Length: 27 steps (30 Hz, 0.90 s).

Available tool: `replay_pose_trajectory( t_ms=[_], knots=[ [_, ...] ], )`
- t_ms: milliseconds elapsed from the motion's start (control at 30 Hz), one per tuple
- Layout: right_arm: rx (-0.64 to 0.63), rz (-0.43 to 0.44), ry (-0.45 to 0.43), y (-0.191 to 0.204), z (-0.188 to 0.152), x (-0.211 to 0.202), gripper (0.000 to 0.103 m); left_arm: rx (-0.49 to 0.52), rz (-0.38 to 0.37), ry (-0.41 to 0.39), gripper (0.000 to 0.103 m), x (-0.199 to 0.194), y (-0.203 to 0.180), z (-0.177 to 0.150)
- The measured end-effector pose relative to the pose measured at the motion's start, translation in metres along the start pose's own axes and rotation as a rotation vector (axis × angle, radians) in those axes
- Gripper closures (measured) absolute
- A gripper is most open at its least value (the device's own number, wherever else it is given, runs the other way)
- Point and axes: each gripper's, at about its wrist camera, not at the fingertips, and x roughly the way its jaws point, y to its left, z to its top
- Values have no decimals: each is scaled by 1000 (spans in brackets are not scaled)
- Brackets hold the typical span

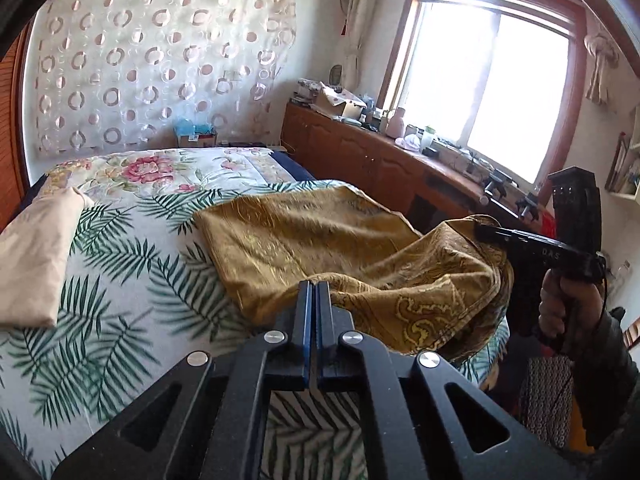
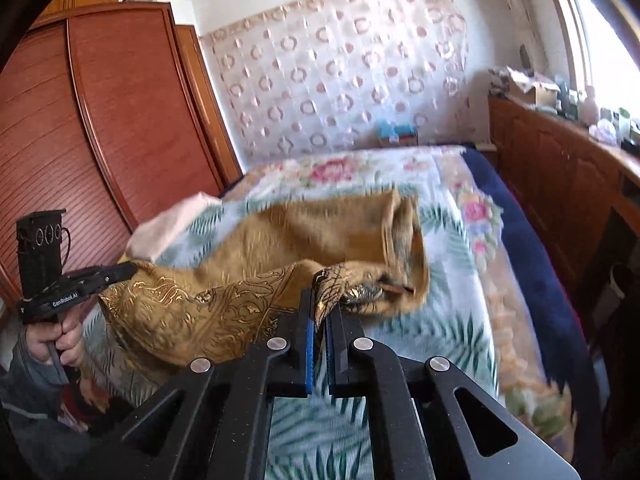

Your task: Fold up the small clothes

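Note:
A golden-brown patterned garment (image 1: 320, 236) lies across the leaf-print bed cover (image 1: 132, 264), its near edge lifted off the bed. My left gripper (image 1: 316, 286) is shut on one near corner of the garment. My right gripper (image 2: 320, 312) is shut on the other near corner; the cloth (image 2: 248, 240) is pinched between its blue pads. The right gripper also shows in the left wrist view (image 1: 486, 232) at the right, and the left gripper shows in the right wrist view (image 2: 128, 268) at the left. The far part of the garment rests on the bed.
A folded beige cloth (image 1: 36, 256) lies on the bed's left side. A wooden wardrobe (image 2: 80, 132) stands left of the bed. A wooden cabinet (image 1: 380, 160) with clutter runs under the window (image 1: 492, 80) on the right. A patterned curtain (image 1: 160, 64) hangs behind the bed.

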Motion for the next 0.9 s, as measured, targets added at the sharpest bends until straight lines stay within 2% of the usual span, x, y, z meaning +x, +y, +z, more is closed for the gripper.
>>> replay_pose_trajectory(
  t_ms=[167,333,600,900],
  knots=[
    [-101,-46,1,1,39,31,99,1,51,-12,101,21,17,27],
    [-112,-80,8,-8,71,73,99,-2,83,-8,101,46,39,54],
    [-101,-93,51,-10,88,131,99,-34,117,26,101,82,69,72],
    [-108,-82,73,-14,100,153,99,-50,139,92,101,126,91,74]
  ],
)
